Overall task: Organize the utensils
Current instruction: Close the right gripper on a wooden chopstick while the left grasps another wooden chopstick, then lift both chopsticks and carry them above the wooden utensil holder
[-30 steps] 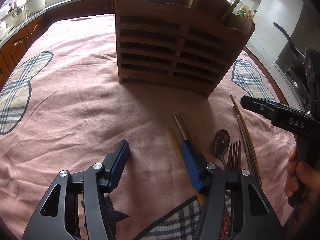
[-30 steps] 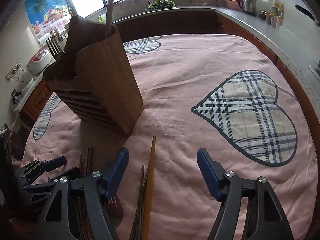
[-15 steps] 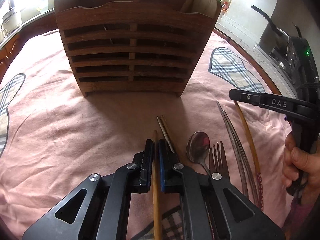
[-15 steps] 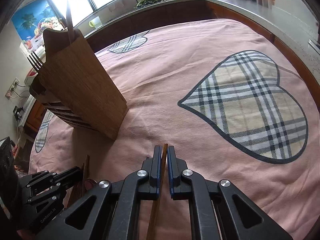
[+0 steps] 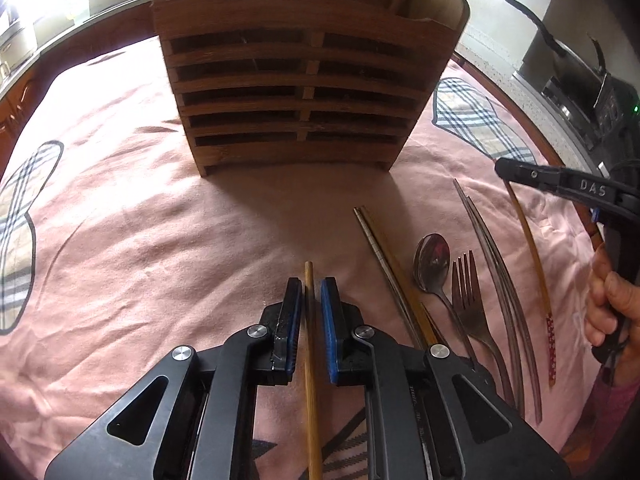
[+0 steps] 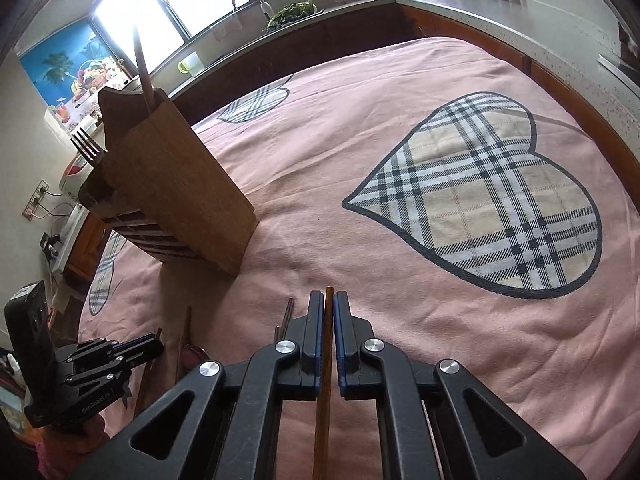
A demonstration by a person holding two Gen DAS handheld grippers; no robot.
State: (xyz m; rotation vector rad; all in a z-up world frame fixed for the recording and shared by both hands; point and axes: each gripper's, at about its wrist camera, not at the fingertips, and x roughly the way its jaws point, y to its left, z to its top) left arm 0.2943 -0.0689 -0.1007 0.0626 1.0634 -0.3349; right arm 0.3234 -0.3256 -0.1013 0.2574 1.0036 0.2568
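Gripping one wooden chopstick (image 5: pixel 310 360) apiece, my two tools work above a pink tablecloth (image 5: pixel 120 260); my left gripper (image 5: pixel 310 300) pinches its stick between blue pads, my right gripper (image 6: pixel 328 316) clamps a second chopstick (image 6: pixel 323 420); on the cloth (right of my left tool) lie one spoon (image 5: pixel 432 264), one fork (image 5: pixel 470 304) and a metal chopstick pair (image 5: pixel 384 252); one slatted wooden holder (image 5: pixel 304 92) stands beyond, with one fork (image 6: pixel 86 146) upright inside.
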